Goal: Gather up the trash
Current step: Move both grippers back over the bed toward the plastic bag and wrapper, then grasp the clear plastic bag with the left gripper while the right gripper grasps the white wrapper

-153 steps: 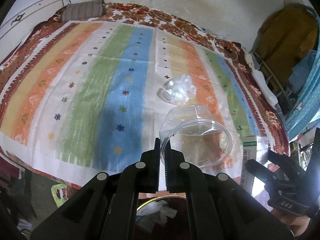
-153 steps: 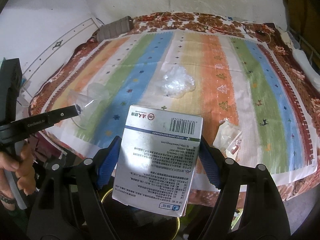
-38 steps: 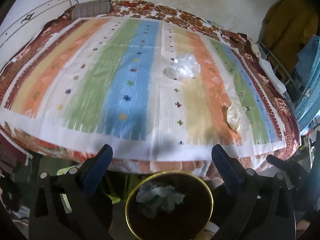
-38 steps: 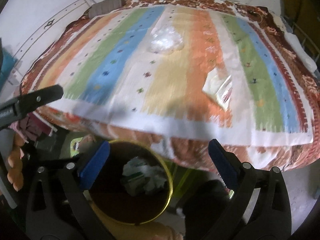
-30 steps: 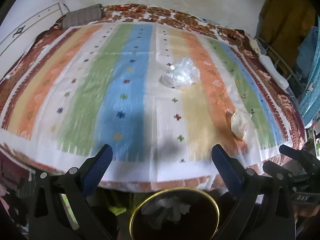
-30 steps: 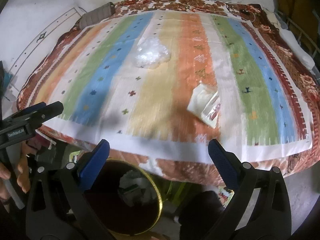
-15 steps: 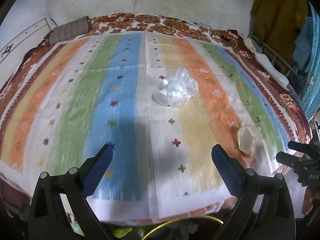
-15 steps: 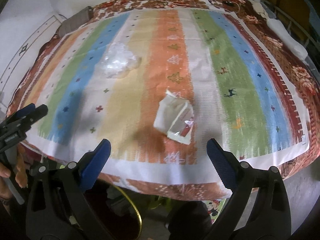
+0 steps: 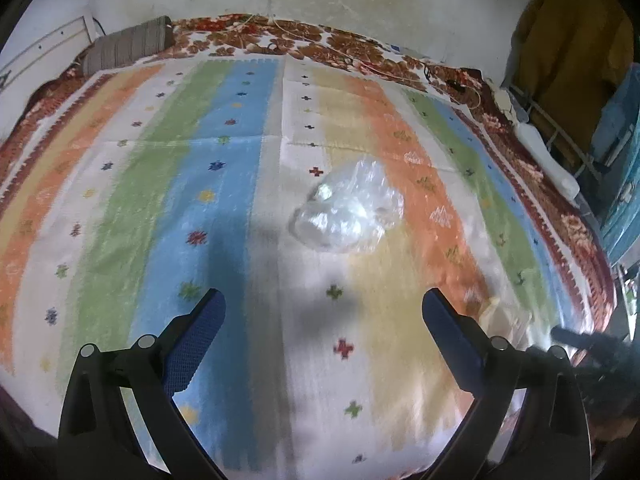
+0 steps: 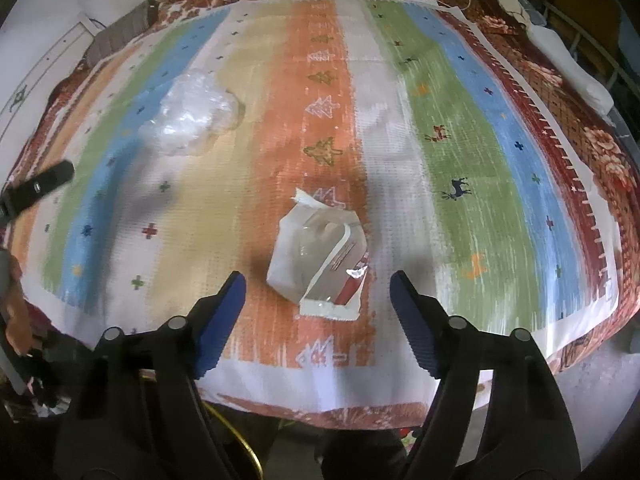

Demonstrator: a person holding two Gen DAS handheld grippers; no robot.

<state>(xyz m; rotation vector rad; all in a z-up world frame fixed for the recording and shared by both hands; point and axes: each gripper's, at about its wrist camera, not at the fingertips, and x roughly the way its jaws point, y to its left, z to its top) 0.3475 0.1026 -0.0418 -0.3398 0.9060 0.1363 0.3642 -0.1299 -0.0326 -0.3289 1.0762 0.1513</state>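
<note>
Striped bedspread (image 9: 224, 184) (stained) white wall (image 9: 360, 4).

A home bedroom is showing here: a bed (image 9: 120, 200) wearing a striped cover, clothes (image 9: 572, 52) hanging beside it.

Crumpled bag (image 10: 192, 114) on cloth (image 10: 452, 128), left & behind wrapper (image 10: 320, 258).

Dim daylight, soft shadows, motion blur, fisheye-bent edges.
</note>
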